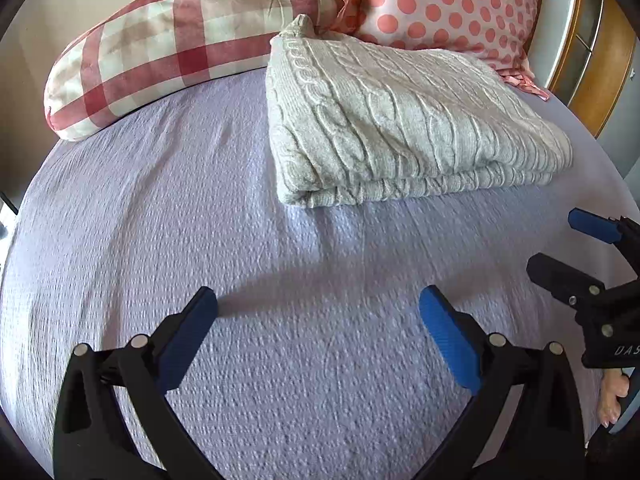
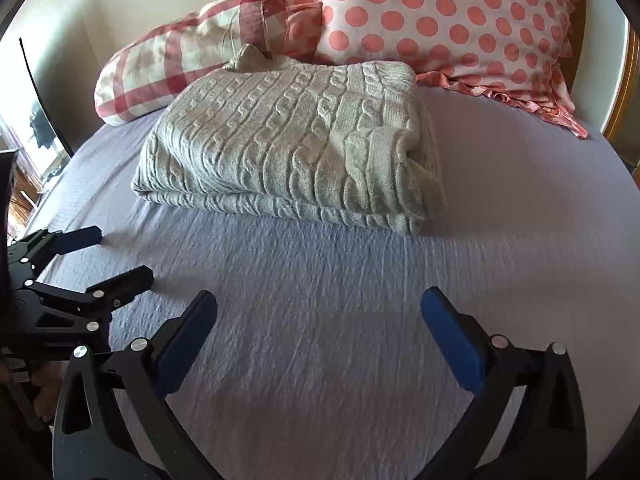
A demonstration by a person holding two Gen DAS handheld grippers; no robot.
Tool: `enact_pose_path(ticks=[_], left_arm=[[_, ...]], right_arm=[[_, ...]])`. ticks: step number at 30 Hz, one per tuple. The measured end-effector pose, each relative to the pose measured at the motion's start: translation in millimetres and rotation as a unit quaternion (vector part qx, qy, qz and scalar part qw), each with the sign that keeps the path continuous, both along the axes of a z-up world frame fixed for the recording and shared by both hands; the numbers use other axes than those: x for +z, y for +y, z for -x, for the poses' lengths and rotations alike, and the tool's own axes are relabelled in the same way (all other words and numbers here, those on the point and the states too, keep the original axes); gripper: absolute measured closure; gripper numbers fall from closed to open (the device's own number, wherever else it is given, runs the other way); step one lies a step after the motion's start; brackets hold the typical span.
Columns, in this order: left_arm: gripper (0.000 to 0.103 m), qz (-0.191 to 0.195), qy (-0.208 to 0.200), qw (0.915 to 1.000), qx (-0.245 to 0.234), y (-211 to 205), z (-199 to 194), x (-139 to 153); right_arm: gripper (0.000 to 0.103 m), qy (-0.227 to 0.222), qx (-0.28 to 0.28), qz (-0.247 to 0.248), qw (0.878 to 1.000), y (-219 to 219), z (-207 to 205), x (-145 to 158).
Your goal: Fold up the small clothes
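Grey cable-knit, our one sweater (image 2: 288, 144) lies folded on the lilac bedspread (image 2: 320, 320) before two pillows, both our left gripper (image 1: 318, 312) and right gripper (image 2: 319, 312) spread wide, holding nothing.

One folded sweater (image 1: 400, 120), two pillows — checked (image 1: 168, 40) (red-white), dotted (image 1: 448, 4) — two grippers (image 1: 318, 312) (image 2: 318, 312).

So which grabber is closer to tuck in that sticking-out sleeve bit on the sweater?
Probably the right gripper. The loose cuff sits on the sweater's right end, almost ahead of it. The left gripper faces the tidy folded corner. Both are open and empty.
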State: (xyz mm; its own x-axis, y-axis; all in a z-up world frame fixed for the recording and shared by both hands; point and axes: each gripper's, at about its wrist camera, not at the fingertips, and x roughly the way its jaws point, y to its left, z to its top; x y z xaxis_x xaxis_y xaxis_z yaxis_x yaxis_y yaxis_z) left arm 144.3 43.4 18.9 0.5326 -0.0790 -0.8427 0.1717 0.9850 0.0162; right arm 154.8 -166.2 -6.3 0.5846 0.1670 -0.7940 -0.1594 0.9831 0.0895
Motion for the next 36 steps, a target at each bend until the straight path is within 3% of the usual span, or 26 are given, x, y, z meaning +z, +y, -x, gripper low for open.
enact_pose_path(ticks=[4,36], left_arm=[[0.002,0.000,-0.004,0.9998,0.020,4.3,0.0,-0.2],[0.002,-0.001,-0.008,0.9998,0.019,1.8,0.2,-1.9]], right_arm=[[0.001,0.015,-0.013,0.032,0.999,5.1,-3.5,-5.6],[0.001,0.015,-0.014,0.031,0.999,4.3,-3.4,-5.0]])
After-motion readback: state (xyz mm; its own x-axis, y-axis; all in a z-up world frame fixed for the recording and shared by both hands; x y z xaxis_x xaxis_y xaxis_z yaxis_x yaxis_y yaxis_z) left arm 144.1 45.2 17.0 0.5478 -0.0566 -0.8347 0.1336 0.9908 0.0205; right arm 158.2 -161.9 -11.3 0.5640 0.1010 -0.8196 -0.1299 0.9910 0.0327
